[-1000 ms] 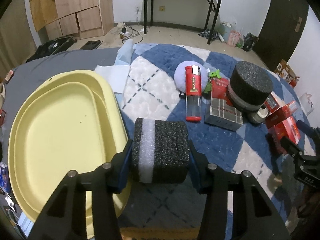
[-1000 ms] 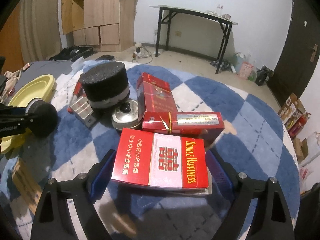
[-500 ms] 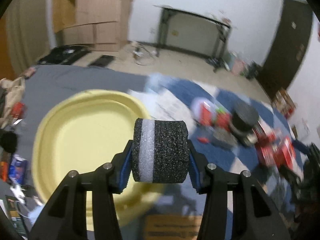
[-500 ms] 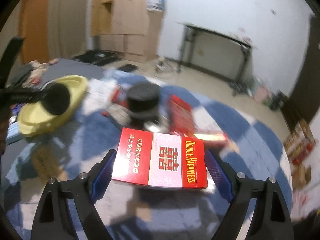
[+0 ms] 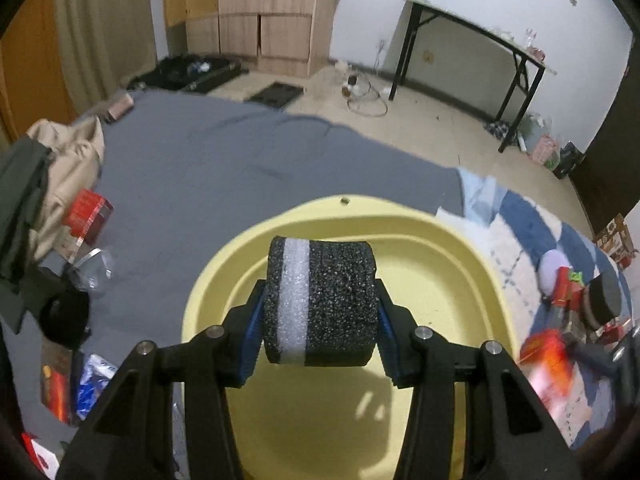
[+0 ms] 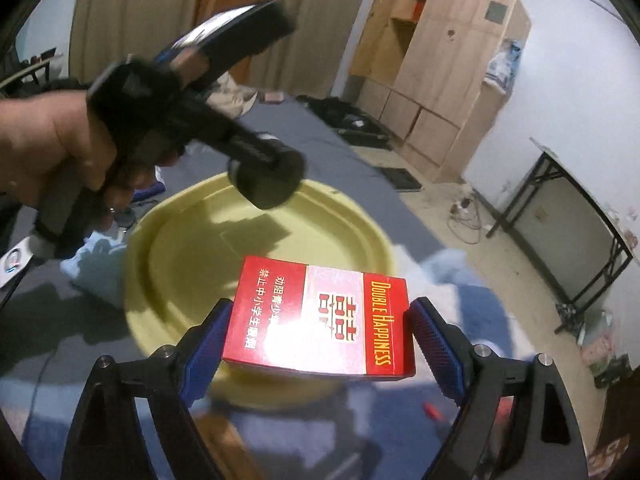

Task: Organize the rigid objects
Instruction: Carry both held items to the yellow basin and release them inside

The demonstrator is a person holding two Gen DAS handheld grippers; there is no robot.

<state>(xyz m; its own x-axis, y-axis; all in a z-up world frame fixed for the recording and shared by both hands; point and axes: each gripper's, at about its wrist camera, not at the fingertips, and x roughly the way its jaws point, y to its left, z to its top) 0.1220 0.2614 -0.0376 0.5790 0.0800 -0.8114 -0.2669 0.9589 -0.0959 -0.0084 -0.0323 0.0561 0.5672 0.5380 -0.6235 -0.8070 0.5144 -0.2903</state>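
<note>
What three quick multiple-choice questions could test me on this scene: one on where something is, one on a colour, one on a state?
1. The foam cylinder is held above:
A. the yellow tray
B. the black desk
C. the floor

2. The box in the right gripper is mainly:
A. green
B. red
C. black

3. The left gripper is:
A. open and holding nothing
B. shut on the foam cylinder
C. out of view

Answers: 1 A, the tray lies directly beneath it; 2 B, red panels flank a pale band; 3 B, both pads press its sides.
</note>
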